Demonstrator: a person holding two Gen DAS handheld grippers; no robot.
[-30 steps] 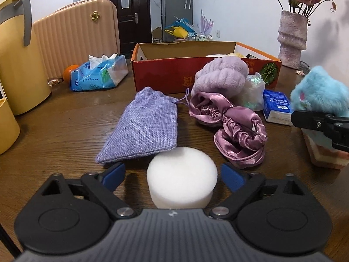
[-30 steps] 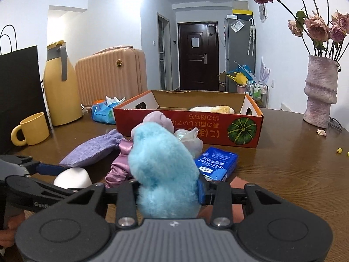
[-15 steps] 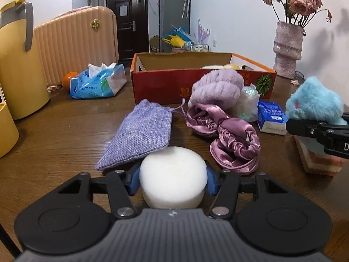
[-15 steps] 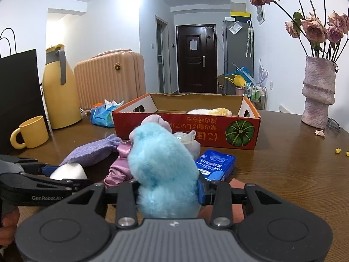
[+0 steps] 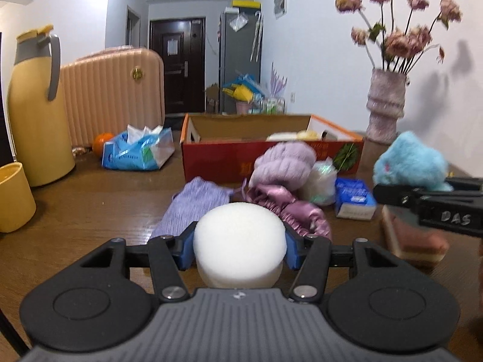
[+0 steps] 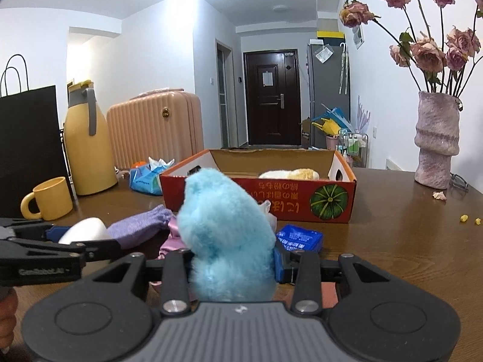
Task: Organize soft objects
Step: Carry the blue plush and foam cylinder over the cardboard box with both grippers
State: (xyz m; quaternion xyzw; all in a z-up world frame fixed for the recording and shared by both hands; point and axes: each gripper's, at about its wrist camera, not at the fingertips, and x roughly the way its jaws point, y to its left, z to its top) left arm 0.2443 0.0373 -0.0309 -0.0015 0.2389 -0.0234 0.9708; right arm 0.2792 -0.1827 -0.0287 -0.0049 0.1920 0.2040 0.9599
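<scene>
Near the front edge of the tabletop (image 5: 90, 205), left gripper (image 5: 240, 249) is clamped on the white foam puck (image 5: 240, 235): blue pads on both sides, flat round face up, short axis vertical, clear of the wood. Right gripper (image 6: 232, 264) is clamped on the blue plush toy (image 6: 225, 235), upright, long axis vertical, fluffy top above the jaws. Red cardboard box (image 6: 302, 208) sits mid-table, long side facing both cameras, open top up. Purple pouch (image 5: 196, 208) lies flat between puck and box, long axis running toward the box.
</scene>
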